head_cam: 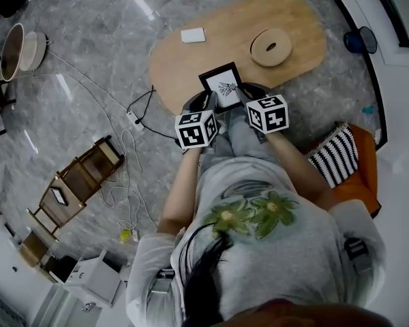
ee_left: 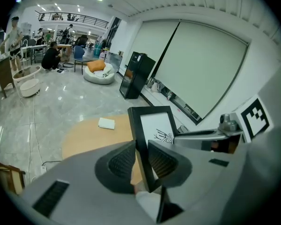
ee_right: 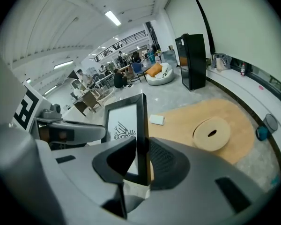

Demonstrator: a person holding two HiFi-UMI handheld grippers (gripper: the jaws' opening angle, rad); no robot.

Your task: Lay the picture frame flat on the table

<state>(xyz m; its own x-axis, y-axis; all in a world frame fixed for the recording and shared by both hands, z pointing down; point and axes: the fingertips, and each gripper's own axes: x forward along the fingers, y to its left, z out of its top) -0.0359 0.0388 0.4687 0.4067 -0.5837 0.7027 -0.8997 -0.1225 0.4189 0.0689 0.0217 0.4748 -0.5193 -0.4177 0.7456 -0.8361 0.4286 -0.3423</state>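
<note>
The picture frame (head_cam: 223, 86) is black with a white print of a dark drawing. It is held in the air over the near edge of the oval wooden table (head_cam: 191, 67). My left gripper (head_cam: 208, 102) is shut on its left edge, and in the left gripper view the frame (ee_left: 154, 128) stands upright between the ribbed pads (ee_left: 122, 162) of that gripper (ee_left: 141, 162). My right gripper (head_cam: 245, 92) is shut on the opposite edge. In the right gripper view the frame (ee_right: 126, 125) rises from between the jaws of that gripper (ee_right: 141, 161).
A wooden ring-shaped disc (head_cam: 270, 47) and a small white box (head_cam: 193, 35) lie on the table beyond the frame. On the floor are a power strip with cables (head_cam: 134, 118) at the left, a wooden rack (head_cam: 78, 182), and an orange seat with a striped cushion (head_cam: 341, 157) at the right.
</note>
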